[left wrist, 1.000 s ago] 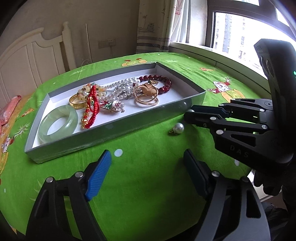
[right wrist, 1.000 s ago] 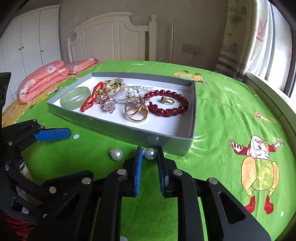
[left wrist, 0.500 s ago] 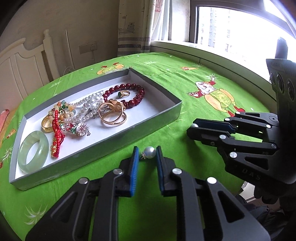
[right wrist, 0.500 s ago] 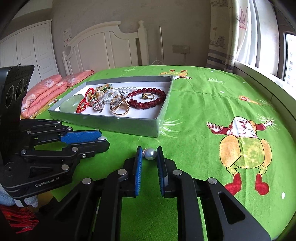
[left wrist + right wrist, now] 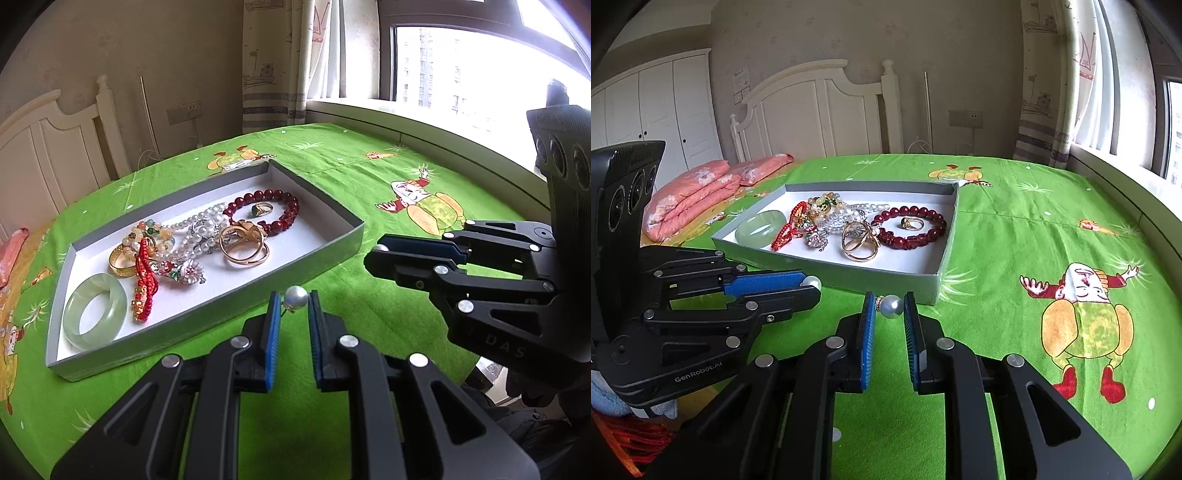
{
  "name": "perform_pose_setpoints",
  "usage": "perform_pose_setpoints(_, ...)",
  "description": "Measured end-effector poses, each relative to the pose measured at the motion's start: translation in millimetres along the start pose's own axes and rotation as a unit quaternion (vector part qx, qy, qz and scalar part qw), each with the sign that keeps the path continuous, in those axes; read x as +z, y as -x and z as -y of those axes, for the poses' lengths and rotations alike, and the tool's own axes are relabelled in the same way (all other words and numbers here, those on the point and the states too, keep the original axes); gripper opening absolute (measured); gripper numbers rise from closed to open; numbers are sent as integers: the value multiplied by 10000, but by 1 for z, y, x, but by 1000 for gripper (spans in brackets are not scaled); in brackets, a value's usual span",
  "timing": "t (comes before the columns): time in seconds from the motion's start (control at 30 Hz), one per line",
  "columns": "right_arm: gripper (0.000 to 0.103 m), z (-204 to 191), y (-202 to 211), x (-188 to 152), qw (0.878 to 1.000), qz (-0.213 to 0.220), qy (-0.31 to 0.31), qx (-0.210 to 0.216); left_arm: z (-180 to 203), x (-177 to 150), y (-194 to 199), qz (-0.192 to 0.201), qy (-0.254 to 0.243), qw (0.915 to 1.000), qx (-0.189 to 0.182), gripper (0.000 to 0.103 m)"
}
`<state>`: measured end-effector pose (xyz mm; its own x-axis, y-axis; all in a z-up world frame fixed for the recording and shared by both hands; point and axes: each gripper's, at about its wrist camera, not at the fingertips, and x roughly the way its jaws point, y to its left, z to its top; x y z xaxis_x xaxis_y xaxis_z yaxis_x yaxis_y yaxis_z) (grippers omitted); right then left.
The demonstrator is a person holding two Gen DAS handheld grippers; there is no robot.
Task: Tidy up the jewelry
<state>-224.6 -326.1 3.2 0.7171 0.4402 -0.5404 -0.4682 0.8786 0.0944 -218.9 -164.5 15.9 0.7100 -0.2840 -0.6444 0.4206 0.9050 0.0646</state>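
At the bottom centre of the left wrist view, we held the left gripper with its blue pads pinched on a round white pearl earring with a small gold post; the pearl sat at the very tips of the fingers, above the bright green cartoon-printed bedspread; just beyond it, across the middle left of the frame, lay the shallow grey cardboard tray with a white floor.

Inside that tray we saw a pale green jade bangle at the lower left end; beside it a red knotted cord bracelet, a broad gold band, a tangled string of small white pearls, a pair of thin gold bangles, and at the upper right end a dark red bead bracelet encircling a small gold ring with a green stone.

Toward the bottom centre of the right wrist view, the right gripper was likewise clamped on a second white pearl earring, just in front of the tray's near right corner; at the left of that frame the other gripper showed side-on with its pearl at the tip; in the left wrist view the right gripper entered from the right edge, its pearl only partly visible; folded pink floral quilts lay at the middle left, before a white wooden headboard.
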Motion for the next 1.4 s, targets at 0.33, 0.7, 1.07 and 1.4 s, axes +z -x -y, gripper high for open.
perform_pose_setpoints(0.33, 17, -9, -8, 23, 9996, 214, 136, 105, -21, 15, 5, 159, 150, 9994, 284, 14)
perform_pose_setpoints(0.7, 17, -17, -33, 37, 9997, 63, 169, 152, -55, 19, -11, 195, 510, 9959, 717, 14)
perform_pose_setpoints(1.07, 42, -9, -38, 40, 9999, -101, -96, 66, -75, 16, -1, 441, 983, 9889, 1027, 77)
perform_pose_setpoints(1.4, 76, -35, -39, 46, 9996, 165, -146, -169, -116, 3, 22, 754, 1255, 9779, 1490, 100)
